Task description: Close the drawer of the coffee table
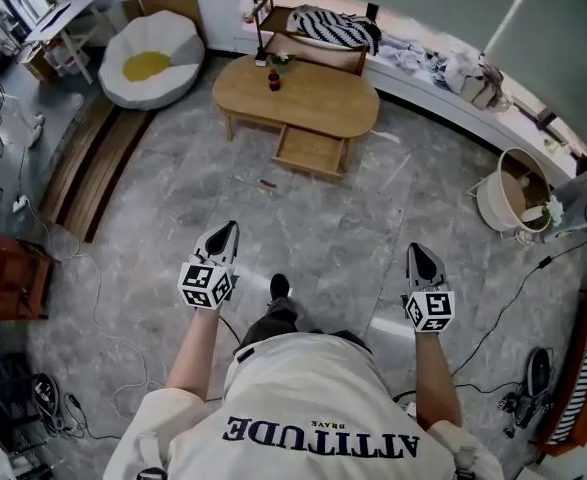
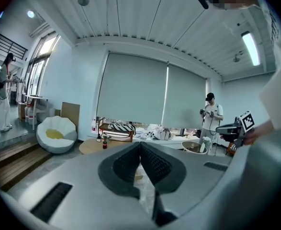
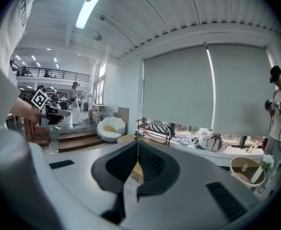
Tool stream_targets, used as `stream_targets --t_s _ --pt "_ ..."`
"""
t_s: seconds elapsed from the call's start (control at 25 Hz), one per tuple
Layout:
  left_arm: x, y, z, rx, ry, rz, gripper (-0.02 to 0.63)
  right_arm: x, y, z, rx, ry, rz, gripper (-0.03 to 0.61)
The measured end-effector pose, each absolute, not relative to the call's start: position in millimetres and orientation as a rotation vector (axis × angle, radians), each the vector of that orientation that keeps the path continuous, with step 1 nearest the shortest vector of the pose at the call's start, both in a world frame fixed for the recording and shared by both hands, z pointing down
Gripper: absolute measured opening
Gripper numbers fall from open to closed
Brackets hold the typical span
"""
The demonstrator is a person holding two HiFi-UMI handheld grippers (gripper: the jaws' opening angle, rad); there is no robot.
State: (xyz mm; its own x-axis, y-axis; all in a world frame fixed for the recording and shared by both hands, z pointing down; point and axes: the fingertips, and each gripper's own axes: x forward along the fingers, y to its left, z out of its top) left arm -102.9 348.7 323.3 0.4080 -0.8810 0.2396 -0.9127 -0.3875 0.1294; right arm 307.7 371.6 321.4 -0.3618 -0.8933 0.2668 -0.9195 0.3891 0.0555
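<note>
An oval wooden coffee table [image 1: 318, 103] stands far ahead on the grey floor, its drawer [image 1: 310, 152] pulled out toward me. A small dark bottle [image 1: 273, 81] sits on its top. My left gripper [image 1: 227, 230] and right gripper [image 1: 420, 253] are both held well short of the table, pointing at it, each shut with nothing between the jaws. In the left gripper view the table [image 2: 90, 145] and bottle [image 2: 104, 144] show past the closed jaws [image 2: 140, 150]. In the right gripper view the tabletop [image 3: 126, 139] is partly hidden behind the closed jaws [image 3: 138, 148].
A white and yellow beanbag chair [image 1: 153, 61] sits left of the table, beside wooden steps [image 1: 98, 163]. A wooden bench [image 1: 313, 38] with striped cloth stands behind it. A round basket [image 1: 513, 193] is at the right. Cables [image 1: 503, 308] cross the floor. Another person [image 2: 210, 121] stands by the window.
</note>
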Motion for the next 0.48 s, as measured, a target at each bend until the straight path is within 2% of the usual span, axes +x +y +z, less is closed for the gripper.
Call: stream_targets --t_s 0.48 --pt "-150 238 333 2.461 -1.498 0.212 0.021 260 291 321 1.686 -2.323 0.180 0.018"
